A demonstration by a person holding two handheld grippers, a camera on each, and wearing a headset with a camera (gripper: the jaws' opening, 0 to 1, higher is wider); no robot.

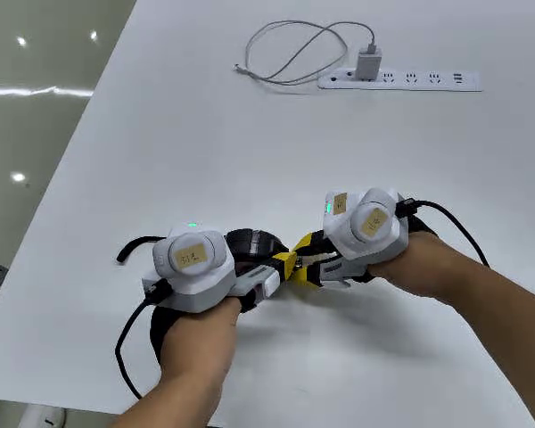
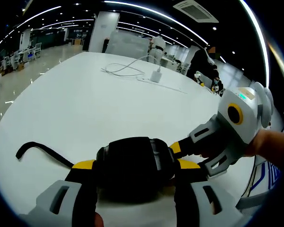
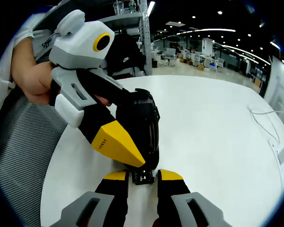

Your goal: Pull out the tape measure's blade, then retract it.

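Two grips look set for the pull-out step: our left gripper [image 2: 135,166] clamps the black tape measure [image 3: 143,120] between its jaws, our right gripper [image 3: 143,176] pinches the blade tip [image 3: 143,179] between narrowed jaws, and next we should draw it straight away.

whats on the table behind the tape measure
Far back lie a white power strip with a charger plugged in and a looped cable. The table right under the tape measure is covered by its case and the left claw gripping it.
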